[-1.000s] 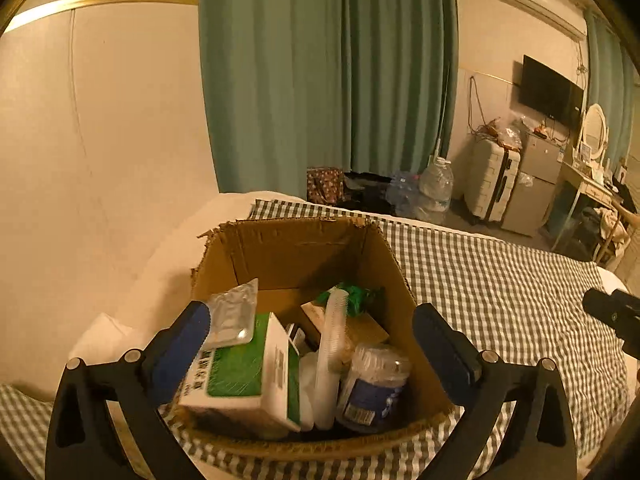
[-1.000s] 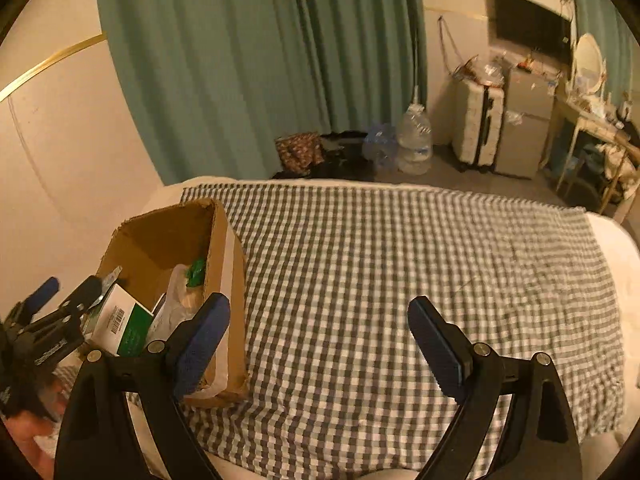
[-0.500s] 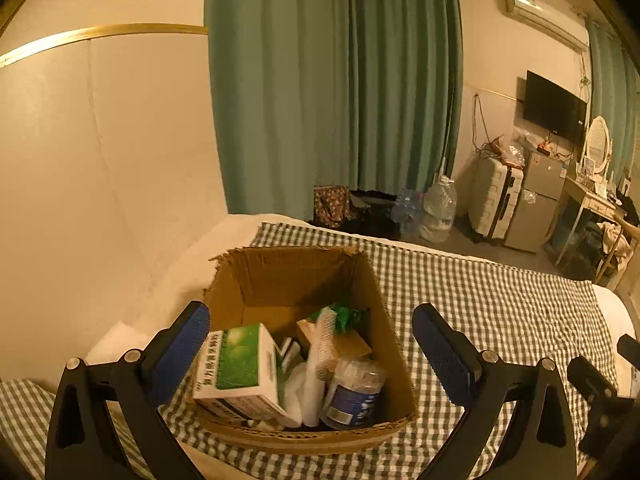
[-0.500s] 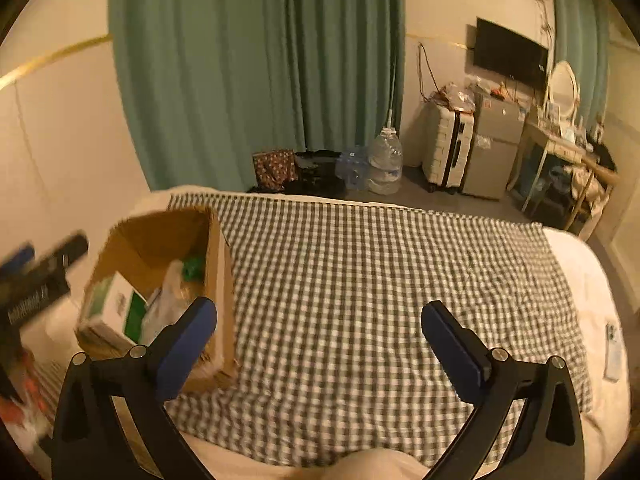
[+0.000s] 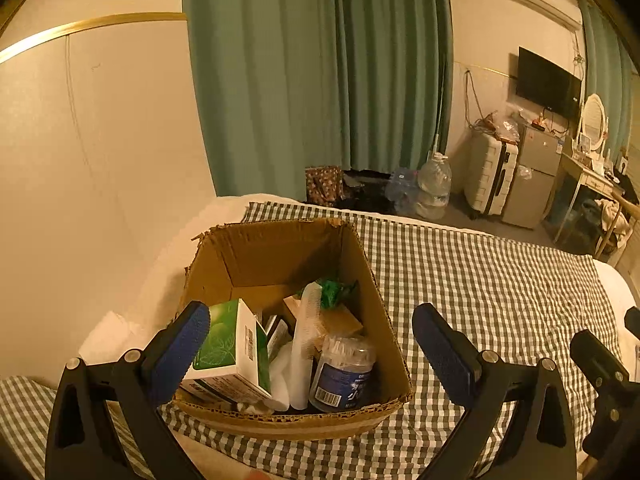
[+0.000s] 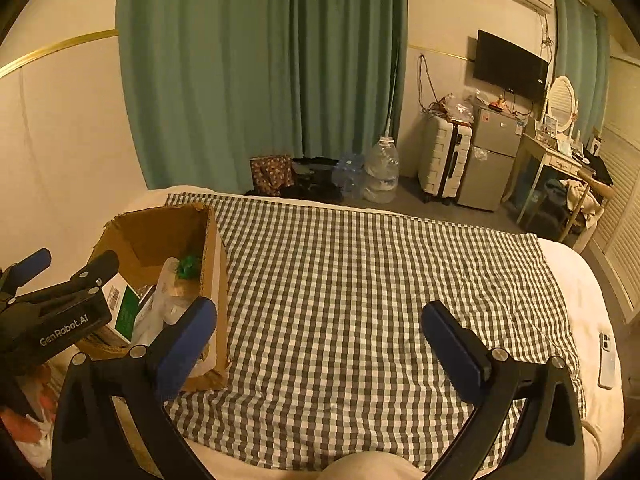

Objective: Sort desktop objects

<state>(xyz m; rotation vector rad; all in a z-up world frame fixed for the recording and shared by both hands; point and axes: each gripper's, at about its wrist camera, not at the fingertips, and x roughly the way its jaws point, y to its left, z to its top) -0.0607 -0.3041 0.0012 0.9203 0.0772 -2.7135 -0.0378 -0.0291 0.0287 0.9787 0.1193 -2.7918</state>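
Both of my wrist views are dim and washed in a warm amber cast, as from indoor lamps I cannot see. The fisheye bends everything hard: the gold wall trim at upper left bows into an arc, and black vignette fills the frame corners. The inside of the cardboard box sinks into soft shadow. The curtain is evenly lit, without glare. Far furniture at right looks grainy and a little soft; near parts stay fairly sharp.
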